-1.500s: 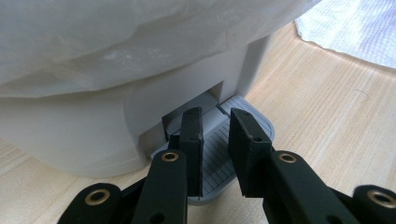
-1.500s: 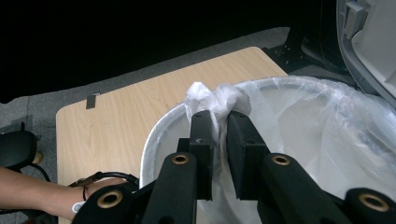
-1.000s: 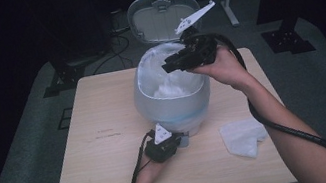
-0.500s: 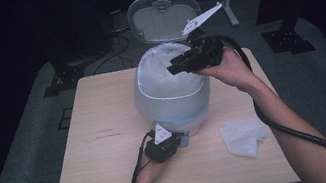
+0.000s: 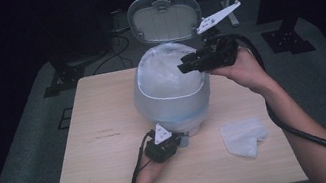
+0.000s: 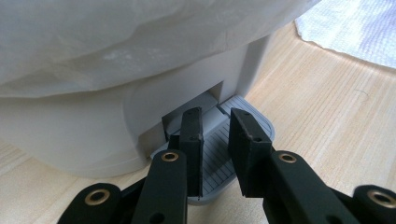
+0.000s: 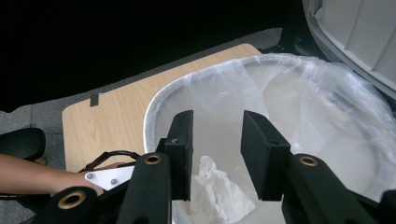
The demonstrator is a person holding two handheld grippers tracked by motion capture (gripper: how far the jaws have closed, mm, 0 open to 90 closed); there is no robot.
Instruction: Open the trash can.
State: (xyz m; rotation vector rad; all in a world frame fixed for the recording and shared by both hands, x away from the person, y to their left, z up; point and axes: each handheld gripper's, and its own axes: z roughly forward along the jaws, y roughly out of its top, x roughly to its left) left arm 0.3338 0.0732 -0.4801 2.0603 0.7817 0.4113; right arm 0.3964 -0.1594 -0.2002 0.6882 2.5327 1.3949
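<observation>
Left tongs (image 6: pixel 215 151) on pedal (image 6: pixel 233 140), bin (image 5: pixel 171 90) upright, lid (image 5: pixel 164 17) raised

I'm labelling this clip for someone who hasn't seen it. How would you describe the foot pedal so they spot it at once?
Start at the big white bin lined with a clear bag, standing mid-table with its lid up. At the foot of its near side, a small grey ribbed pedal sticks out of a slot. The left gripper rests on it; the white cloth lies apart, to the right.
</observation>
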